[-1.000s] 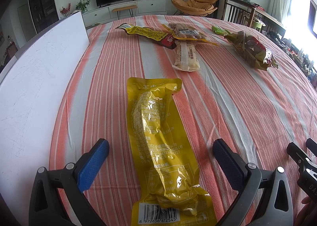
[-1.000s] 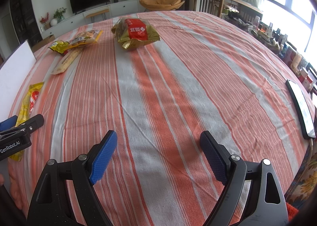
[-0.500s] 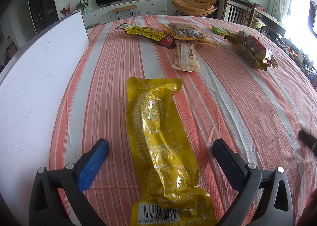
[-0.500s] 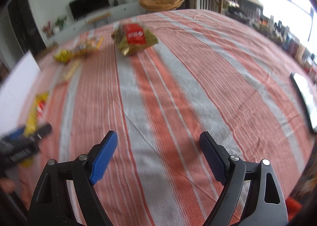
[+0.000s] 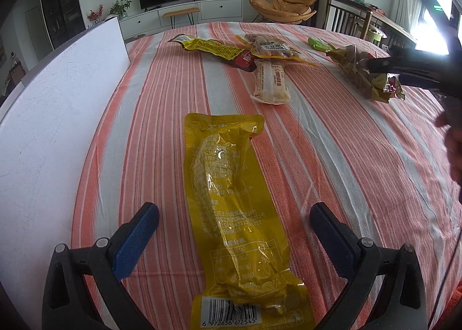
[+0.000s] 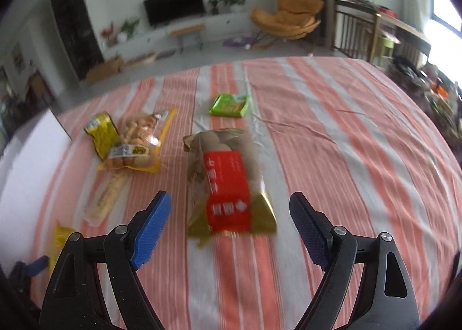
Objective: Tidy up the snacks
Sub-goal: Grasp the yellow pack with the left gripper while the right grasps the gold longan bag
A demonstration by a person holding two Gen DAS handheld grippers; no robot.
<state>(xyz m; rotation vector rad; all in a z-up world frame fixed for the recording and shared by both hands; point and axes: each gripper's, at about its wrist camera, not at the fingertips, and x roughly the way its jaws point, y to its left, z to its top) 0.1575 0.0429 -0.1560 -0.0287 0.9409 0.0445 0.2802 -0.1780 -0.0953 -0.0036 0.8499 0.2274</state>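
Left tool (image 5: 234, 223) wide open, empty, straddling yellow packet (image 5: 236, 214) on bench (image 5: 332, 156). Right tool (image 6: 229, 214) wide open, empty, over red-labelled bag (image 6: 228, 179). Risk: slick film slipping from pads at closure.

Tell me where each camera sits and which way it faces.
Left wrist: on the left gripper, low over the striped table, looking along the yellow pack toward the TV; its open fingers show, and the right gripper at the right edge.
Right wrist: on the right gripper, above the table's middle, facing the red-label bag and green packet; its open fingers show.
Shared: red-label bag, peanut bag, TV wall.
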